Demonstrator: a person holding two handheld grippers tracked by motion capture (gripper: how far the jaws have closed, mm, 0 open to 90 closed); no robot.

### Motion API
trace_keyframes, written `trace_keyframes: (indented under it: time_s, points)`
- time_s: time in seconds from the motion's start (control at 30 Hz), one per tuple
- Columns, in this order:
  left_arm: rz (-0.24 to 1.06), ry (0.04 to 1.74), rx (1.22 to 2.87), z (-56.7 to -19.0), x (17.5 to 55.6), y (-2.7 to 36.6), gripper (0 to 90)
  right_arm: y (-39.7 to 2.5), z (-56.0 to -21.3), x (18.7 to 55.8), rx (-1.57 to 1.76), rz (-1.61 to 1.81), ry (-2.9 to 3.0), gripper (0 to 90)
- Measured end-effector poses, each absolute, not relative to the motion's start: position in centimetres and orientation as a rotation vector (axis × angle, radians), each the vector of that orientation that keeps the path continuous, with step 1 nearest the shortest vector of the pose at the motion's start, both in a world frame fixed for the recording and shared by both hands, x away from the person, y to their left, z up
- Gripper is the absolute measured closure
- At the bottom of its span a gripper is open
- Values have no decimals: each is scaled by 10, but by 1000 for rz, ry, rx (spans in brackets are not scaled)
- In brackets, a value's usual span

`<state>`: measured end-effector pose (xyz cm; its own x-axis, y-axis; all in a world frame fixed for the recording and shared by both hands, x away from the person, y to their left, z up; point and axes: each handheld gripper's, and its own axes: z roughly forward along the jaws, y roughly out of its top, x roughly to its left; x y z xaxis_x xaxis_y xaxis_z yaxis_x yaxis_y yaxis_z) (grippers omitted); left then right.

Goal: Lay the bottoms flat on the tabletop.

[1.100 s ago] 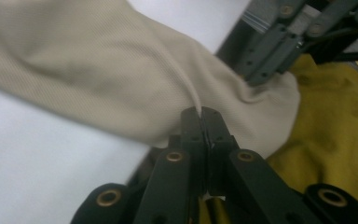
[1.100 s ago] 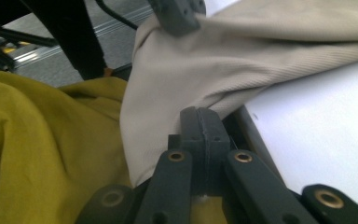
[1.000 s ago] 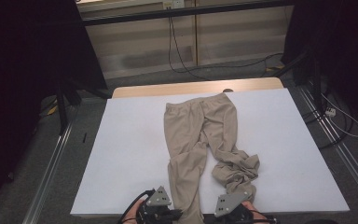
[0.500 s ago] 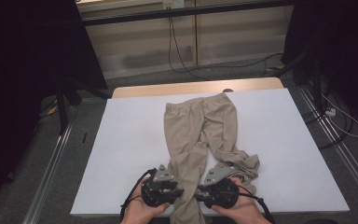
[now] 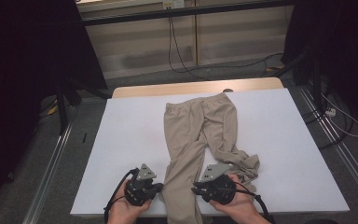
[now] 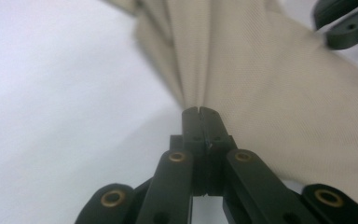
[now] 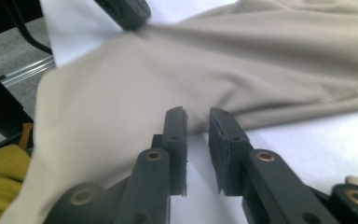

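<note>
Trousers (image 5: 193, 140): flat on worktop (image 5: 121, 154), long axis toward person | left gripper (image 6: 199, 112): clamped on near leg's left edge | right gripper (image 7: 196, 119): jaws apart at its right edge.

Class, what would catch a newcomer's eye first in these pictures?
Beige trousers lie down the middle of the white table, one leg crumpled at the near right. At the near edge, the left gripper is shut at the straight leg's edge, and the right gripper is open at its other edge.
</note>
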<state>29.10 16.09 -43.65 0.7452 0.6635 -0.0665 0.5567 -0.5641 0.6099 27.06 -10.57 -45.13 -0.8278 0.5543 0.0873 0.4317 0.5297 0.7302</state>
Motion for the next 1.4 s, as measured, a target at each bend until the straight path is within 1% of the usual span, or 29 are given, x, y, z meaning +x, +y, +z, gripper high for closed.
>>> trace_keyframes:
  time_s: [0.07,0.13,0.23,0.3,0.37,0.43,0.5,0.57,0.63,0.67,0.7,0.73,0.83,1.0,1.03,1.07,1.13,1.2,1.27,1.33,1.4]
  points:
    - [250,945,2317,-436,293,164,900,-106,-454,270,863,1167,2605,728]
    - [230,967,2306,-437,294,168,900,-107,-456,270,869,1166,2613,692]
    - [219,984,2306,-438,296,168,900,-105,-454,272,855,1175,2595,693]
    - [220,969,2313,-439,297,166,900,-102,-450,277,839,1190,2593,729]
    - [221,960,2318,-439,296,164,900,-98,-449,282,823,1196,2603,723]
    - [221,951,2320,-439,296,163,900,-92,-451,285,814,1209,2625,685]
    - [222,948,2315,-438,295,164,900,-86,-457,286,815,1191,2649,611]
    - [215,951,2310,-439,296,164,900,-83,-460,283,805,1193,2626,614]
    - [205,958,2307,-439,296,164,900,-82,-459,281,786,1165,2612,644]
    - [204,959,2303,-439,296,164,900,-81,-460,280,782,1162,2611,706]
    - [205,958,2300,-439,296,163,900,-82,-459,279,786,1161,2611,845]
    - [205,953,2298,-438,296,163,900,-83,-458,279,801,1154,2605,866]
    - [178,929,2285,-437,296,162,900,-90,-456,278,814,1140,2605,877]
    - [135,876,2219,-435,296,152,894,-115,-448,270,871,1155,2595,877]
    - [136,871,2212,-434,295,149,847,-120,-447,268,878,1147,2591,877]
    - [146,868,2209,-434,294,146,781,-125,-447,265,888,1135,2586,878]
    - [166,816,2200,-432,291,142,752,-134,-446,261,897,1119,2587,878]
    - [156,794,2188,-430,287,140,711,-143,-447,257,915,1100,2585,877]
    - [158,755,2197,-429,281,140,720,-152,-447,253,928,1073,2580,878]
    - [160,691,2228,-429,275,137,800,-159,-447,250,932,1060,2584,878]
    - [168,640,2246,-431,271,132,818,-164,-448,247,931,1040,2585,875]
